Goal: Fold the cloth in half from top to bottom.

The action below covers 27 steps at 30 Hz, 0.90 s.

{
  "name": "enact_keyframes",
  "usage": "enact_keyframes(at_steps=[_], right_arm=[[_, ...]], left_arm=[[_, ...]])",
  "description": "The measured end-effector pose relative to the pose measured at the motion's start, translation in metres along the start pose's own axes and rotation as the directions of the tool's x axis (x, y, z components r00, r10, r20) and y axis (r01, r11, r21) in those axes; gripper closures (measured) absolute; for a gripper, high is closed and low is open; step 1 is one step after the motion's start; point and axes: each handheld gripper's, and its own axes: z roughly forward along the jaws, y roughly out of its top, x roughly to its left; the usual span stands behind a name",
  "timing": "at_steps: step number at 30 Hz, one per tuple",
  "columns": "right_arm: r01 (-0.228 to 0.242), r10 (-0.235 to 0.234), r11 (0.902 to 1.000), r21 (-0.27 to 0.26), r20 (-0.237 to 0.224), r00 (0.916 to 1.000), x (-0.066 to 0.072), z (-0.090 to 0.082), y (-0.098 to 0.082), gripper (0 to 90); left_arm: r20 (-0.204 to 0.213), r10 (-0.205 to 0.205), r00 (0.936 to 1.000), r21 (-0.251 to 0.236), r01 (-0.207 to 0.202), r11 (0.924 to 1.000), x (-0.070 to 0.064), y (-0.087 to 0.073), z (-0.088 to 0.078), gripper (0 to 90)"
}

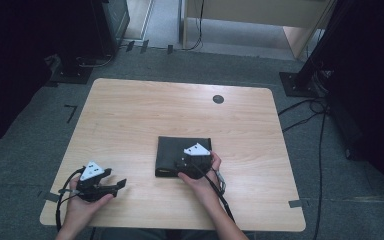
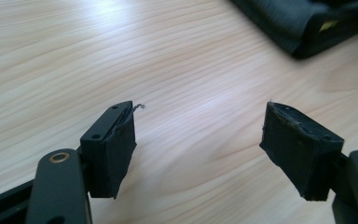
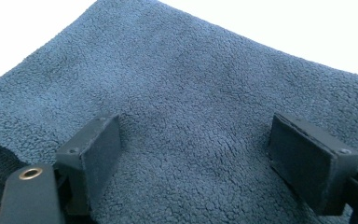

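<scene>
Dark folded towel (image 1: 177, 152), near corner hidden under right claw (image 1: 196, 161).

The high view is soft and low in detail; the surface (image 1: 130, 115) is evenly lit, while the room falls into deep black at 9 and 3 o'clock. In the left gripper view, glare whitens the wood towards 1 o'clock, and the dark cloth (image 2: 303, 23) is blurred. In the right gripper view, the background at 12 o'clock is blown out to white, while the cloth's nap stays sharp.
</scene>
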Motion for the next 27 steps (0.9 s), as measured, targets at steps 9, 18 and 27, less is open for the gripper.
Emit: enact_keyframes(at_steps=[9,18,27], right_arm=[[-0.009,0.009,1.0000,-0.001,0.003,1.0000,-0.023,0.047,0.040,16.8],[-0.056,0.056,0.9984,-0.008,-0.030,0.9980,-0.031,0.038,0.046,12.6],[-0.061,0.061,0.9981,-0.005,-0.040,0.9973,-0.076,-0.059,-0.002,0.0]], left_arm=[[-0.077,-0.059,0.9953,-0.011,0.058,0.9982,0.028,-0.009,-0.013,24.9],[-0.104,-0.041,0.9937,0.025,0.044,0.9987,0.029,-0.015,-0.012,24.5],[-0.134,0.012,0.9910,0.031,-0.008,0.9995,0.020,-0.016,-0.005,22.3]])
